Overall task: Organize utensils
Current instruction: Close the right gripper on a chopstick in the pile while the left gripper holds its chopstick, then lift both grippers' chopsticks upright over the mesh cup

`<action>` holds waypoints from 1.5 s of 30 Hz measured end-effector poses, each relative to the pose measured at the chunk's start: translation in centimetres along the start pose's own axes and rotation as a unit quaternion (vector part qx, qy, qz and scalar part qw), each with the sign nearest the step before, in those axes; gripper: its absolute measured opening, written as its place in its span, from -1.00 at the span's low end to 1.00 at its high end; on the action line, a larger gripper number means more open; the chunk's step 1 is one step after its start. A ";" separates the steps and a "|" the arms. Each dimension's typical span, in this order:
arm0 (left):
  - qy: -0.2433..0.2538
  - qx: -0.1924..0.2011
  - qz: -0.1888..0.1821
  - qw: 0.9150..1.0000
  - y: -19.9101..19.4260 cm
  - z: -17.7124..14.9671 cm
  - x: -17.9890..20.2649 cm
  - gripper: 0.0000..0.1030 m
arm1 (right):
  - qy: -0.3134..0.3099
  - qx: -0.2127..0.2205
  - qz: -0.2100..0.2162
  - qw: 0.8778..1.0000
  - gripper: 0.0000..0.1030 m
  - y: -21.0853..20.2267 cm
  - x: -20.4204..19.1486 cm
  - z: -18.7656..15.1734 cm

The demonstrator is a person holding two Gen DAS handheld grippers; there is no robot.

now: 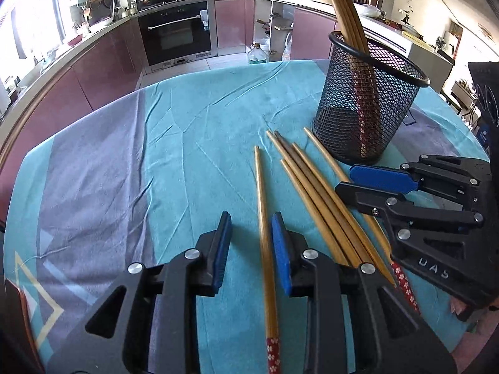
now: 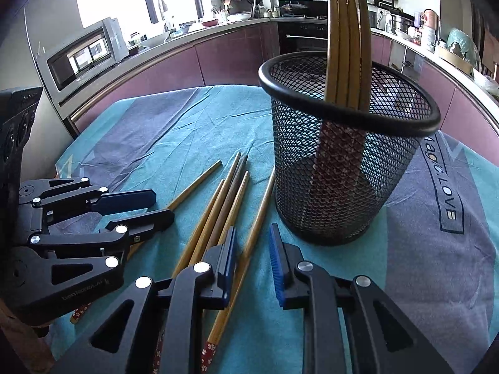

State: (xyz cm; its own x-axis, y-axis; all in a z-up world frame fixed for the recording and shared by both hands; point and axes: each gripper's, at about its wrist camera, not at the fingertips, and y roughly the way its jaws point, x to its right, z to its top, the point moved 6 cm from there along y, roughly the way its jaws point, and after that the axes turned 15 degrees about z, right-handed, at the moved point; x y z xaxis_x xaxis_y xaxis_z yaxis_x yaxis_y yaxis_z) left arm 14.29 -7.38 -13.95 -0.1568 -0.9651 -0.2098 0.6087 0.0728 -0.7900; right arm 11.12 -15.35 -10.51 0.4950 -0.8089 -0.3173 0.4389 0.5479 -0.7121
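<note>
Left wrist view | left gripper (image 1: 251, 243) parted, straddling one chopstick (image 1: 263, 218) | right gripper (image 2: 251, 258) parted, empty | mesh holder (image 2: 346, 168) holds upright chopsticks (image 2: 346, 46)

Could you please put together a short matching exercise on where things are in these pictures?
Things:
1. mesh cup
2. lone chopstick
3. left tool
4. tablecloth

States:
A. lies between open fingers
B. holds upright chopsticks
C. wrinkled, covers the table
D. open, holding nothing

Pairs: 1-B, 2-A, 3-D, 4-C
</note>
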 end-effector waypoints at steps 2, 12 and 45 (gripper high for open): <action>0.001 0.002 0.002 1.000 0.2 0.4 0.1 -0.55 | 0.001 0.000 -0.001 1.000 -0.72 0.1 0.0 0.2; -0.014 0.006 0.001 1.000 0.4 1.0 0.8 -0.86 | 0.022 0.008 0.015 1.000 -0.90 -0.1 0.6 0.2; -0.062 0.046 -0.043 0.996 -4.7 0.8 -1.1 -0.87 | 0.003 0.067 0.072 0.995 -0.90 -5.9 -2.1 -0.2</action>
State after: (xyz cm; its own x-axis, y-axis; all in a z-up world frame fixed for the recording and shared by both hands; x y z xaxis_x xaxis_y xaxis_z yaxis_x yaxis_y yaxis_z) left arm 12.18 -6.89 -9.54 -0.1182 -0.9908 -0.0656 0.6660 -0.0301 -0.7453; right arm 7.35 -16.91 -5.81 0.5561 -0.7212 -0.4131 0.4603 0.6811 -0.5694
